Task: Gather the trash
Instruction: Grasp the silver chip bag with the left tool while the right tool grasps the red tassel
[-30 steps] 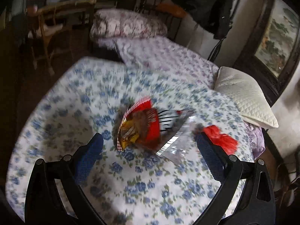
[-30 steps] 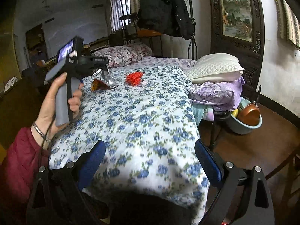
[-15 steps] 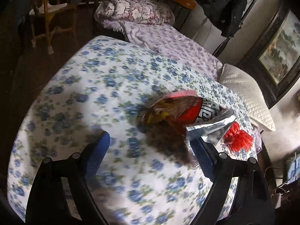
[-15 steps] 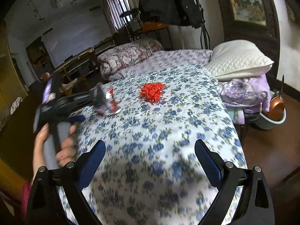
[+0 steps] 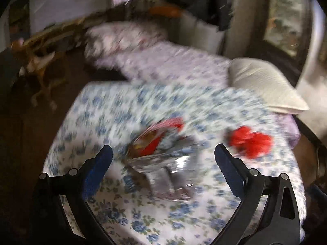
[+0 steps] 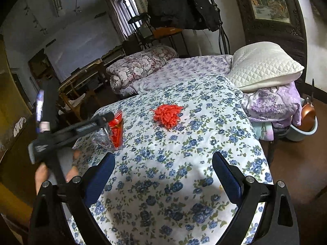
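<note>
A crumpled red and silver snack wrapper (image 5: 155, 143) lies on the blue-flowered bedspread (image 5: 184, 214), blurred by motion. My left gripper (image 5: 163, 153) straddles it, jaws opening, and neither blue pad presses on the wrapper. A red crumpled wad (image 5: 251, 143) lies to its right. In the right wrist view the wrapper (image 6: 115, 132) sits at the bed's left edge under the hand-held left gripper (image 6: 106, 122). The red wad (image 6: 168, 115) is mid-bed. My right gripper (image 6: 163, 159) hangs open over the bedspread (image 6: 194, 143), nothing between its fingers.
A white quilted pillow (image 6: 263, 65) tops purple folded bedding (image 6: 273, 104) at the right. A rolled flowered quilt (image 6: 141, 65) lies behind. A basin with a copper pan (image 6: 306, 120) stands on the floor right. Wooden chairs (image 6: 77, 96) stand left, a dark coat (image 6: 179, 4) hangs behind.
The left jaws narrowed toward the wrapper, then widened again, and its view swung and blurred. My right gripper moved in over the bed, so the red wad looks nearer.
</note>
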A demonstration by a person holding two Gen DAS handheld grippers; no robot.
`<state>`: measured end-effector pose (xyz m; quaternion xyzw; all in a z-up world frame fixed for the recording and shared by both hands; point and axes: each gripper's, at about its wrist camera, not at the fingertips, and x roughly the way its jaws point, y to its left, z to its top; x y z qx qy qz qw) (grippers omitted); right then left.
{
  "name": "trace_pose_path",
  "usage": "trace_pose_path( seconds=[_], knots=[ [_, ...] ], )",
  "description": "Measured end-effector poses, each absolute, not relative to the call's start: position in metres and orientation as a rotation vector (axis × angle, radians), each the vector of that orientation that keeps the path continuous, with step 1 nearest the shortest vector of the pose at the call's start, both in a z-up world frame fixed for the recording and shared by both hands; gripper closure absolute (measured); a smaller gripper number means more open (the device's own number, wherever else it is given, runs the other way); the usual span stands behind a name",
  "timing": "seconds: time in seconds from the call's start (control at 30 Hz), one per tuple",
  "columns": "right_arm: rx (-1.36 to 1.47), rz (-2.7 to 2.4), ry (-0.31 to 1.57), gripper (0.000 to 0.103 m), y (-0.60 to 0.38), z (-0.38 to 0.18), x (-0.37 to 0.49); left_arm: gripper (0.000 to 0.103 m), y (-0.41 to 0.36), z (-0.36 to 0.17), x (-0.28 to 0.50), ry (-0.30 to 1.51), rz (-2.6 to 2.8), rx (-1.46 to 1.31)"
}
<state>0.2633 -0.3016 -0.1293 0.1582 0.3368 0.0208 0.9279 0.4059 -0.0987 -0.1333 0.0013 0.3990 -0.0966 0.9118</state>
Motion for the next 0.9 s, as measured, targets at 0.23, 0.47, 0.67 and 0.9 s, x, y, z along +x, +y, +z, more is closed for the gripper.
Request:
trace_pose_path(
  seconds=[0.23, 0.47, 0.67, 0.9],
  knots=[
    [0.308, 0.038, 0.686, 0.009, -0.307, -0.131, 0.297, 0.074, -0.063, -0.143, 0.419, 0.879, -0.301, -0.201],
    [0.319, 0.006, 0.708, 0.009, -0.31, -0.136, 0.342, 0.076, -0.054, -0.115, 0.399, 0.738, -0.409, -0.262],
    [0.296, -0.036, 0.759, 0.009, -0.303, -0.151, 0.381, 0.076, -0.044, -0.099, 0.387, 0.655, -0.457, -0.308],
    [0.278, -0.045, 0.847, 0.075, -0.293, -0.174, 0.405, 0.076, -0.038, -0.099, 0.392, 0.663, -0.472, -0.348]
  ],
)
